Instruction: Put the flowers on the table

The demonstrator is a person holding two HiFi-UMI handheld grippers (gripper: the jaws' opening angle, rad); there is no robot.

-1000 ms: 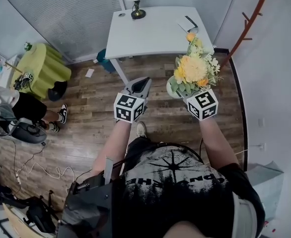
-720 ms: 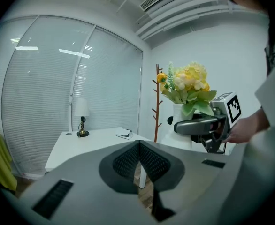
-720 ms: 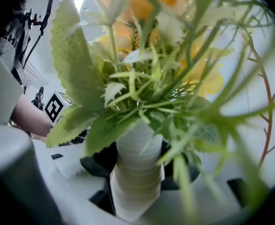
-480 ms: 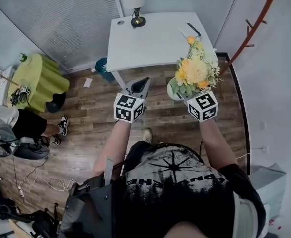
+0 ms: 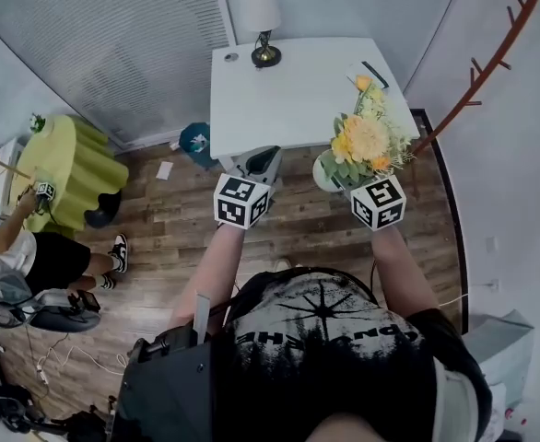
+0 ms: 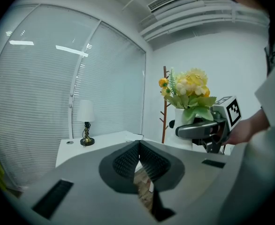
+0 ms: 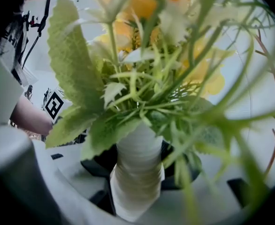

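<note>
A bunch of yellow and white flowers (image 5: pixel 366 141) stands in a white ribbed vase (image 7: pixel 136 172). My right gripper (image 5: pixel 344 175) is shut on the vase, which fills the gap between its jaws in the right gripper view. The vase hangs in the air just short of the near edge of the white table (image 5: pixel 288 90). My left gripper (image 5: pixel 263 161) is shut with nothing in it, its pads (image 6: pixel 138 159) meeting, and it points at the table. In the left gripper view the flowers (image 6: pixel 190 90) and the right gripper (image 6: pixel 208 128) show at the right.
A lamp (image 5: pixel 263 21) stands at the table's far edge, and a dark flat object (image 5: pixel 369 70) lies on its right side. A coat stand (image 5: pixel 491 58) leans by the right wall. A person sits by a green-draped table (image 5: pixel 63 159) at the left. Wooden floor lies below.
Both grippers and the flowers have moved toward the white table, which now appears closer and lower in the head view. The grip on the vase is unchanged.
</note>
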